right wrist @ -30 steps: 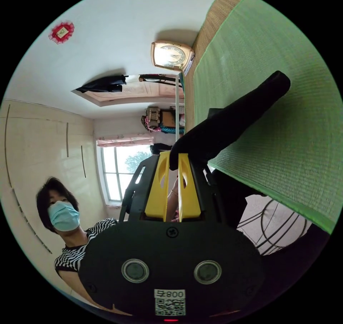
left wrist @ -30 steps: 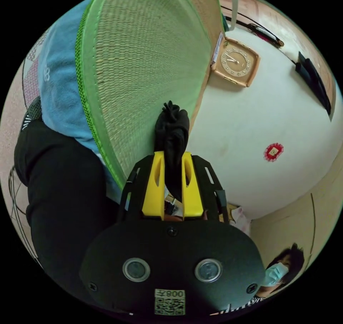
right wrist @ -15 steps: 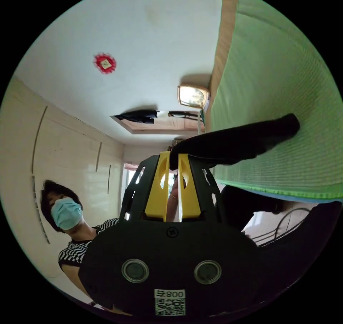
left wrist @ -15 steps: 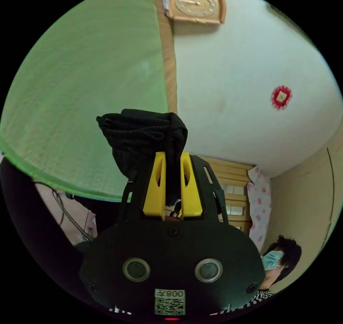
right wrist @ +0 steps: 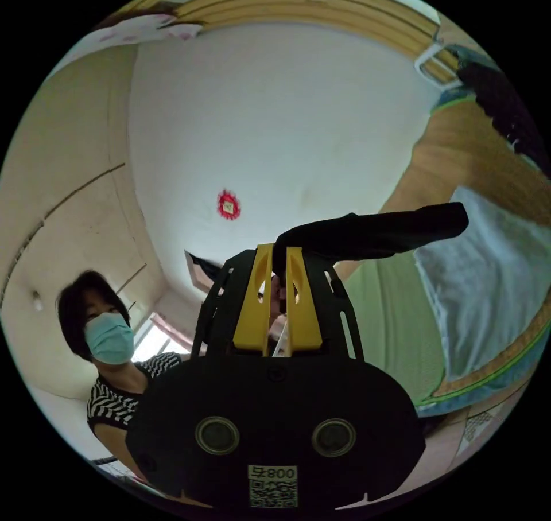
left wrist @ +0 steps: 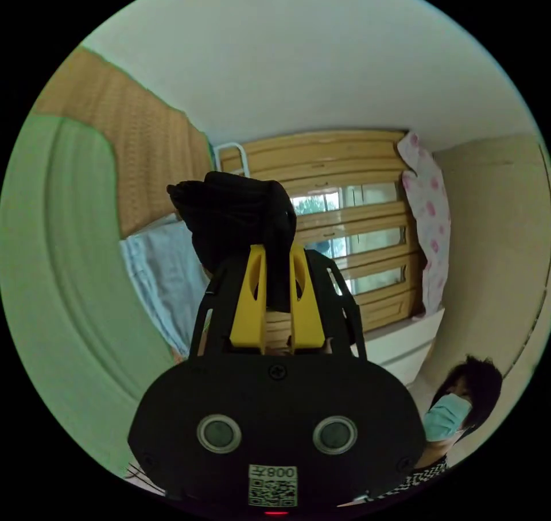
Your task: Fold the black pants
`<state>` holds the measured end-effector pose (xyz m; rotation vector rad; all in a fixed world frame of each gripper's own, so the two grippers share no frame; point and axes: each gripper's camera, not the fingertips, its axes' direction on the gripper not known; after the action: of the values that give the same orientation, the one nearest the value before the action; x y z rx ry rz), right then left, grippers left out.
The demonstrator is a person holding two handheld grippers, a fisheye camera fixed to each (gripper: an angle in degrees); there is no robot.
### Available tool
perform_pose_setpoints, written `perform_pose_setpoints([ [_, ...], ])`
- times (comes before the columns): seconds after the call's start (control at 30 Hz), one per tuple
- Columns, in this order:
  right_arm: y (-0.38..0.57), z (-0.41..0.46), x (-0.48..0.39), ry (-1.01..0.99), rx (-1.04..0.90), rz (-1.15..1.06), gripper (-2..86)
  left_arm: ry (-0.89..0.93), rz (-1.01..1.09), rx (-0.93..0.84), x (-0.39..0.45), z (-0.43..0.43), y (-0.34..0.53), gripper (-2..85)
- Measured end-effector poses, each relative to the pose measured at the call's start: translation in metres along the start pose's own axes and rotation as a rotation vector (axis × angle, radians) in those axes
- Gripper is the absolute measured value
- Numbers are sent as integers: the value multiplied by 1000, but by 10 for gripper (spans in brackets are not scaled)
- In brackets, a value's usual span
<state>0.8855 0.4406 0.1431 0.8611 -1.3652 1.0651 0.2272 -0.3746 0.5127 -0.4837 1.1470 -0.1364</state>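
1. The left gripper [left wrist: 278,257] is clamped on a bunched wad of the black pants [left wrist: 235,217], its yellow jaws nearly closed with cloth squeezed between them

2. The right gripper [right wrist: 279,260] pinches another part of the black pants [right wrist: 379,234], jaws all but together; the cloth runs off sideways from its tips as one long dark band

3. Both hold the garment aloft, clear of the green mat [right wrist: 390,320]; laying that band flat looks the likely next move
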Motion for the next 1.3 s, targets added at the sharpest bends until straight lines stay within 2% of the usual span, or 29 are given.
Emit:
perform_pose_setpoints([
  [0.1, -10, -51, 10, 102, 61, 8, 22, -54, 53, -133, 0, 78, -38, 71],
  [0.17, -5, -73, 29, 182, 80, 59, 22, -165, 35, -245, -19, 132, -56, 71],
  [0.27, 18, -91, 75, 280, 48, 223, 22, -370, -69, -384, -52, 179, -66, 69],
  [0.33, 39, -90, 105, 316, -17, 361, 25, -422, -109, -407, -61, 194, -69, 67],
  [0.47, 52, -89, 111, 254, -12, 391, 28, -326, -146, -379, -58, 217, -88, 67],
  [0.7, 42, -91, 70, 293, -19, 320, 28, -347, -82, -427, -22, 270, -119, 71],
  [0.8, 39, -83, 70, 374, -95, 361, 27, -359, -85, -396, -7, 283, -129, 72],
  [0.9, 37, -89, 65, 324, -41, 383, 27, -393, -65, -353, 14, 292, -136, 71],
  [1.1, 41, -102, 33, 325, 59, 400, 16, -593, 92, -280, 75, 313, -140, 34],
  [1.2, 46, -107, 7, 406, 108, 397, 6, -609, 224, -292, 108, 338, -135, 15],
  [1.3, 30, -94, -31, 541, 77, 288, 3, -651, 366, -339, 137, 373, -132, 6],
])
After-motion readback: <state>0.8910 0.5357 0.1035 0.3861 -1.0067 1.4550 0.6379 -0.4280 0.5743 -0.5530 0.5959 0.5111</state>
